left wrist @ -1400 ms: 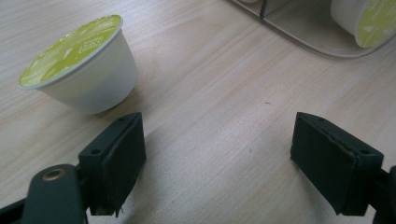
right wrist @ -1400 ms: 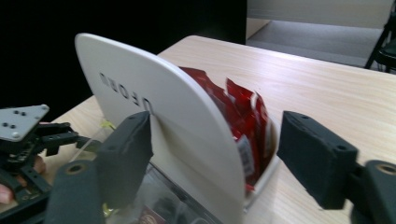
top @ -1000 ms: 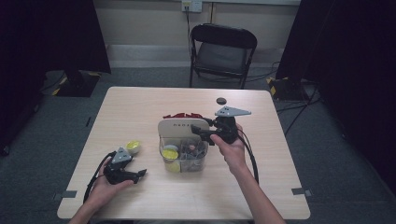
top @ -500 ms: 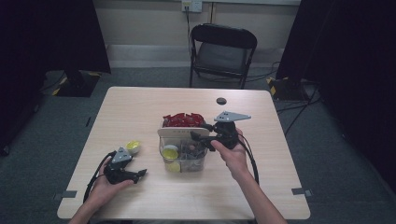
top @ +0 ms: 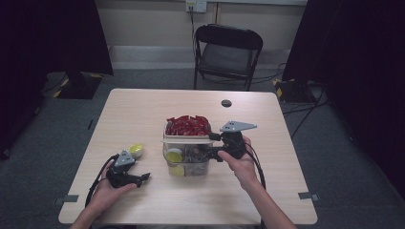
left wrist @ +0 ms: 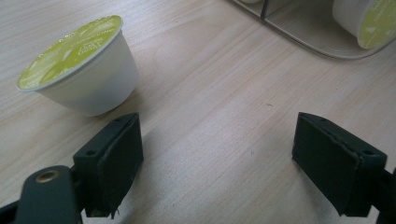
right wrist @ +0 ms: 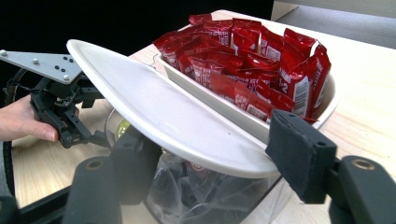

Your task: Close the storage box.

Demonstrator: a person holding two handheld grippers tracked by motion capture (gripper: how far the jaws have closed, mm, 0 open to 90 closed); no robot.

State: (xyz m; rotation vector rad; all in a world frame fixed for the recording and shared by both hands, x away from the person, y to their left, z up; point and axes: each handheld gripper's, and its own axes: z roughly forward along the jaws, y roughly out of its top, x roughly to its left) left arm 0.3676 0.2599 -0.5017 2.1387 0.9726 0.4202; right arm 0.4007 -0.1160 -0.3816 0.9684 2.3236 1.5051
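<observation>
A clear plastic bin [top: 188, 162] stands mid-table with yellow-lidded pods [top: 174, 155] inside. A white oval lid [top: 186, 140] lies across its top, slightly tilted [right wrist: 163, 112]. Behind it, a white dish of red sachets [top: 187, 125] touches the bin [right wrist: 210, 196]. My right gripper [top: 213, 148] is at the bin's right side. It is open, and its jaws straddle the lid's near edge and the bin's rim [right wrist: 215, 158]. My left gripper [top: 143, 177] rests open on the table at the front left. A white pod with a green lid [left wrist: 79, 65] stands just beyond its left jaw.
A small black disc [top: 226, 103] lies near the table's far edge. A black folding chair [top: 228, 52] stands behind the table. The bin's base [left wrist: 299, 32] lies ahead of the left gripper [left wrist: 217, 158], with bare wood between them.
The white lid stood tilted up over the bin and has come down onto its top. My right gripper moved down and toward me with it. The left gripper stayed put.
</observation>
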